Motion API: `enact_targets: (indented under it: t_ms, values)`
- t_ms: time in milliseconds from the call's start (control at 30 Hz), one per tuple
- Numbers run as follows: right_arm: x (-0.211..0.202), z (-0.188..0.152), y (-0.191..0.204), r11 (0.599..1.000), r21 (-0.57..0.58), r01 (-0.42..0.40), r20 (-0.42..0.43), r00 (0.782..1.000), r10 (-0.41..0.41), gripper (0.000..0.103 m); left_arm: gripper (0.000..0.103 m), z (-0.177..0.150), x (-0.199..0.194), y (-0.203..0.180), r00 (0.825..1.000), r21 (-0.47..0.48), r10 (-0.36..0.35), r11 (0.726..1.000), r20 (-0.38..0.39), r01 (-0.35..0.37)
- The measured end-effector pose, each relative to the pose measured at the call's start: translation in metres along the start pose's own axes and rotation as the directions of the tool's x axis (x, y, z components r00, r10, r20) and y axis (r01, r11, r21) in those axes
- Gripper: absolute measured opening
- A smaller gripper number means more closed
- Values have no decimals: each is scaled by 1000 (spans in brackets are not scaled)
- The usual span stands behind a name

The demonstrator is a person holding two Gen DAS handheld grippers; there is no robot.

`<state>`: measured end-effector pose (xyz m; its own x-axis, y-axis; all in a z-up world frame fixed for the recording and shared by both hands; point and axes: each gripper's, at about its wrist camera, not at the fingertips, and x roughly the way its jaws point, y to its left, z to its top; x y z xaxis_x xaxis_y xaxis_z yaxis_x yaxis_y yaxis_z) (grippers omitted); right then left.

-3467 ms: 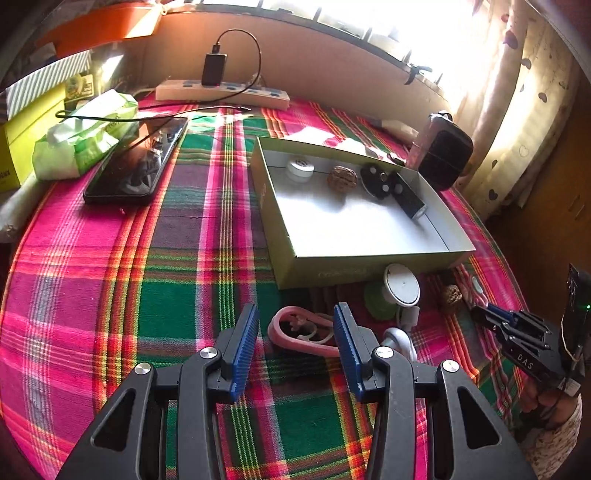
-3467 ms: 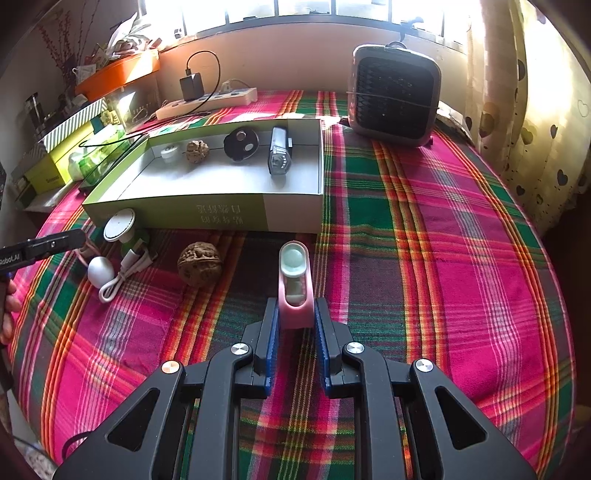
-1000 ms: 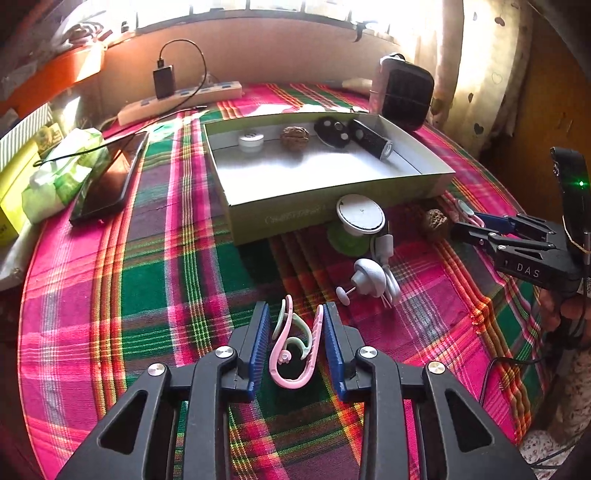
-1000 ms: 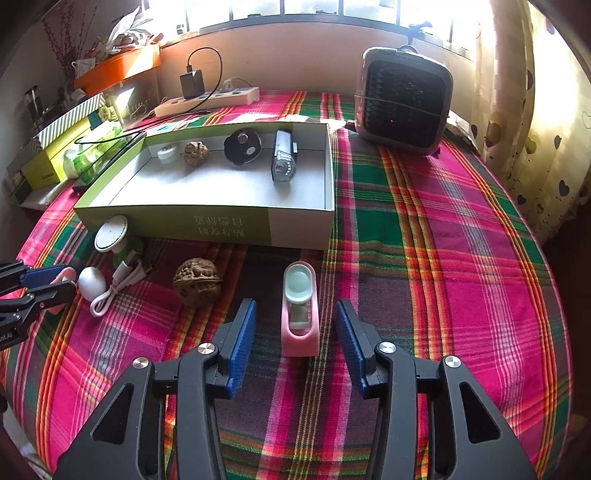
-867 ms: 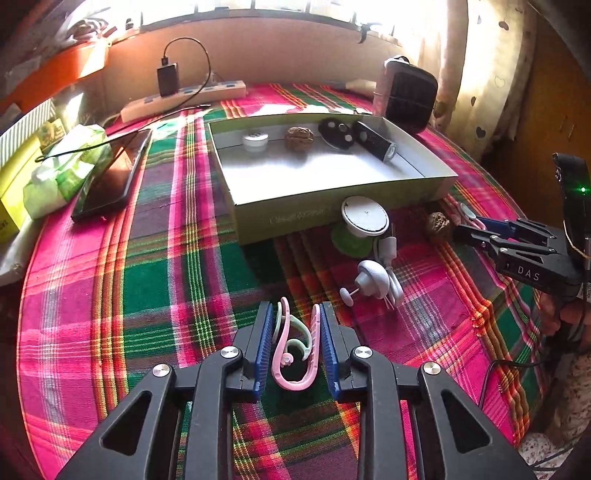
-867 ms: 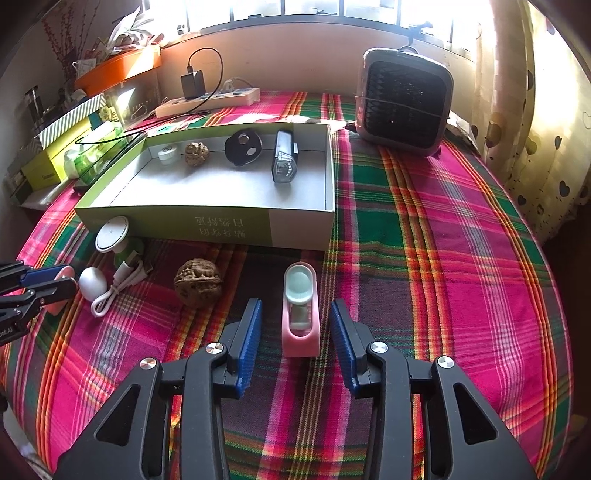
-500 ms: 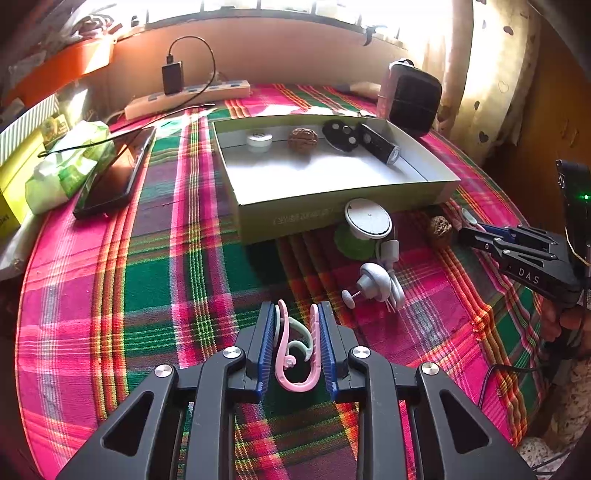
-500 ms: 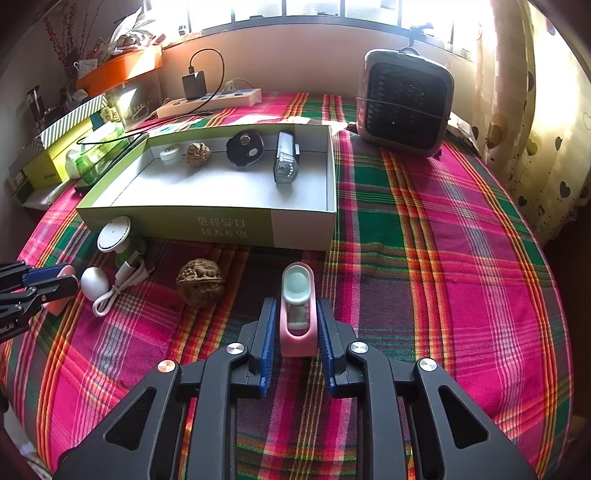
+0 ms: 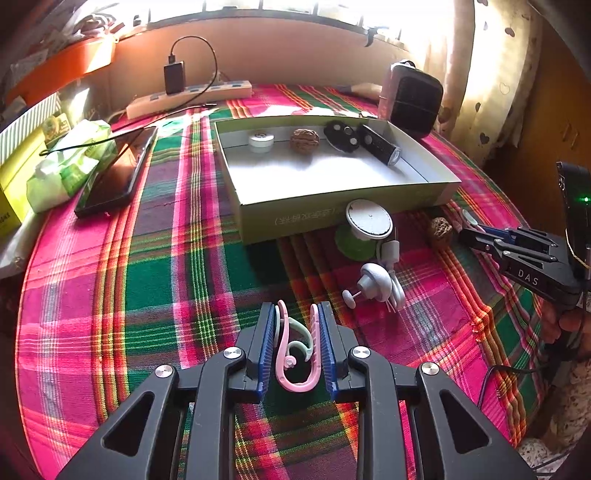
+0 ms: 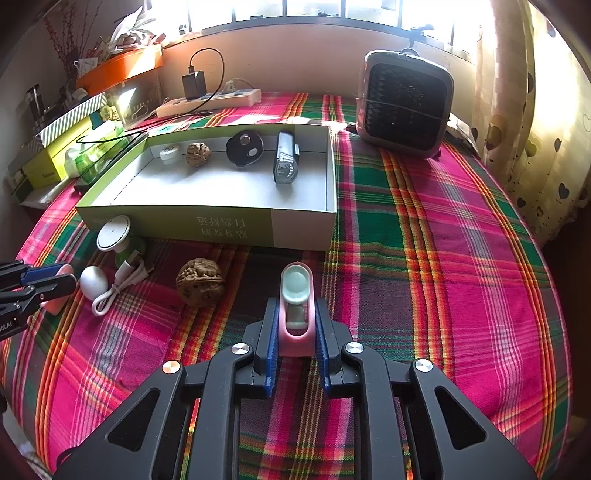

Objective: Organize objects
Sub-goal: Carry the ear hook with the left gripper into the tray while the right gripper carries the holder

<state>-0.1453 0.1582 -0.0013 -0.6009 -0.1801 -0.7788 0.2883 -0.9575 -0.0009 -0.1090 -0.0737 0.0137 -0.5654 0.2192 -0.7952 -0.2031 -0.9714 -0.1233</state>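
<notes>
Two grips made: my left gripper has just clamped the pink ear hook, my right gripper the pink case, long axis along the fingers. Green box lies straight ahead; right is nearer.

Bright daylight pours through the window above a pale sill wall. A heart-patterned curtain hangs past the right edge of the plaid-covered desk.
</notes>
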Motion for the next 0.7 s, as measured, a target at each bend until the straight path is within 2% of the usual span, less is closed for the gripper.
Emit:
enact_targets:
  t_ms: [333, 700]
  values:
    - [-3, 1, 1, 1000, 4, -10, 9, 1000, 10, 18, 21, 3, -7, 4, 1000, -16, 13, 1000, 20, -12]
    - [-16, 12, 6, 1000, -1, -26, 45, 999, 26, 18, 21, 23, -20, -5, 998, 2, -8, 1000, 70, 8]
